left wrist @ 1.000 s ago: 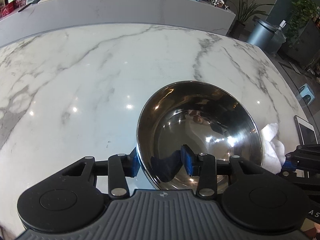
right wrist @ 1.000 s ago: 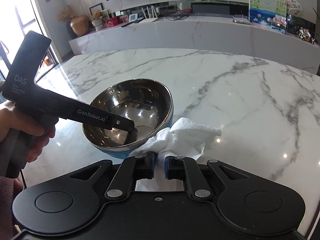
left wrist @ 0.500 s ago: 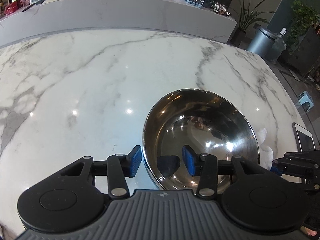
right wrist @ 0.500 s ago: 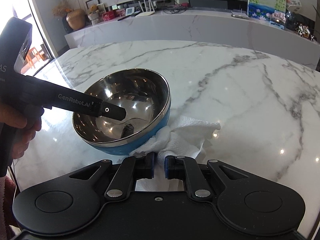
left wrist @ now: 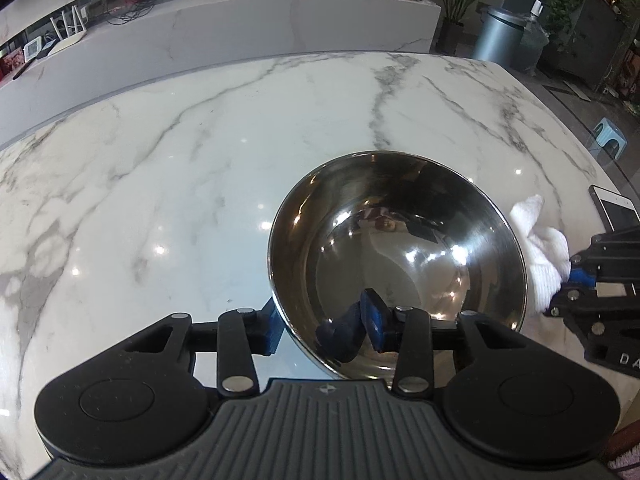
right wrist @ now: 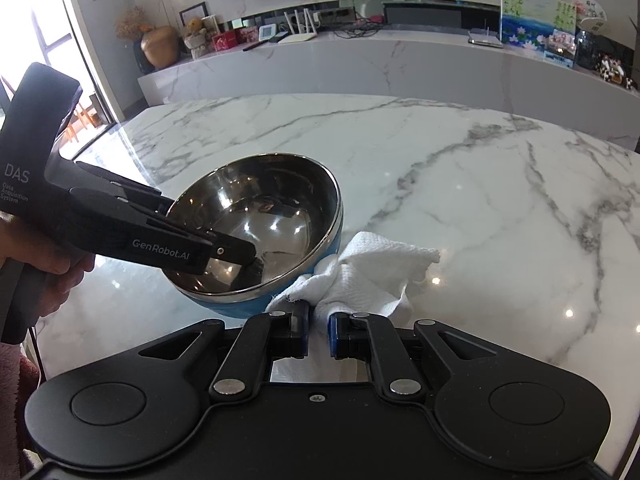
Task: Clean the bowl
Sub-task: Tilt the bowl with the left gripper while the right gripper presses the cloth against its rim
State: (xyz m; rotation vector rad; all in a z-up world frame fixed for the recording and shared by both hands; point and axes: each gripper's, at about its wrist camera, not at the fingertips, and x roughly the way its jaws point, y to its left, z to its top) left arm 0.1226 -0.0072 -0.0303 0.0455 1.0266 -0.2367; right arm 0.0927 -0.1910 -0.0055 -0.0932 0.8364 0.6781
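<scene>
- Left wrist view: left gripper straddling bowl rim, blue pads either side, contact unclear; phone only here.
- Right wrist view: right gripper clamped on crumpled white cloth; blue underside of shiny steel bowl, tilted on veined marble table.

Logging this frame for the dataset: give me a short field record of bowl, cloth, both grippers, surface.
bowl: steel inside, blue outside, tilted, empty
left gripper: shut on bowl rim, one finger inside, one outside
right gripper: shut on white cloth
white cloth: bunched, beside the bowl, not in it
surface: marble table
other: phone near table edge
</scene>
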